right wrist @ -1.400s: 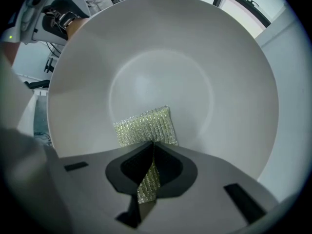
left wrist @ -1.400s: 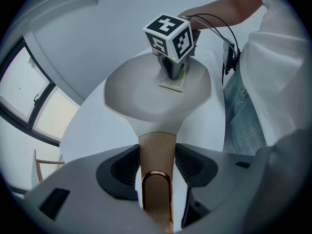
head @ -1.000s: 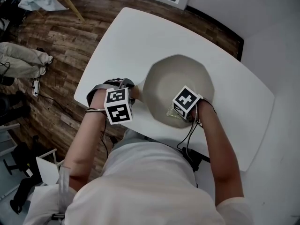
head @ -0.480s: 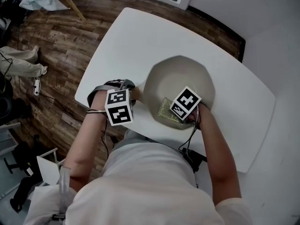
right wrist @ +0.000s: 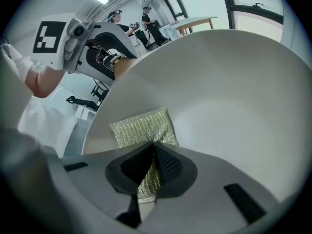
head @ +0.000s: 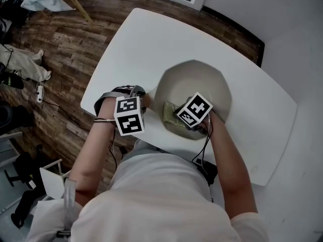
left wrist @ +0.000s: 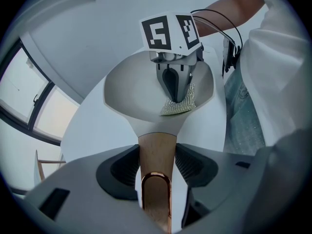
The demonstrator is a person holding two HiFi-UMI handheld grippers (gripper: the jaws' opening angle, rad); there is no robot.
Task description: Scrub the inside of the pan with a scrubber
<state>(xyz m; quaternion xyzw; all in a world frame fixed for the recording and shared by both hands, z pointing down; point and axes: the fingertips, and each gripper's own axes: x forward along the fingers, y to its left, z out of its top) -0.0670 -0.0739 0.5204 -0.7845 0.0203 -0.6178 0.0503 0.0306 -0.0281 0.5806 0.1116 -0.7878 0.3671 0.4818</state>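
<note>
A cream pan (head: 204,79) sits on the white table (head: 146,39), its wooden handle (left wrist: 157,147) pointing toward me. My left gripper (head: 143,104) is shut on that handle, one pad pressing each side (left wrist: 156,168). Inside the pan lies a glittery green-gold scrubber (head: 170,111), seen in the right gripper view too (right wrist: 140,126). My right gripper (head: 184,119) is shut on the scrubber's edge (right wrist: 153,156) and presses it against the pan's near-left inner wall. From the left gripper view, the right gripper (left wrist: 171,90) hangs over the scrubber (left wrist: 179,104).
The pan sits near the table's front edge, close to my body. Wooden floor (head: 60,39) lies left of the table, with clothing and cables on it. People and desks (right wrist: 146,18) show far off behind the pan rim.
My right gripper has slid leftward across the pan floor, dragging the scrubber, which now shows more fully left of the marker cube. The left gripper and pan stayed put.
</note>
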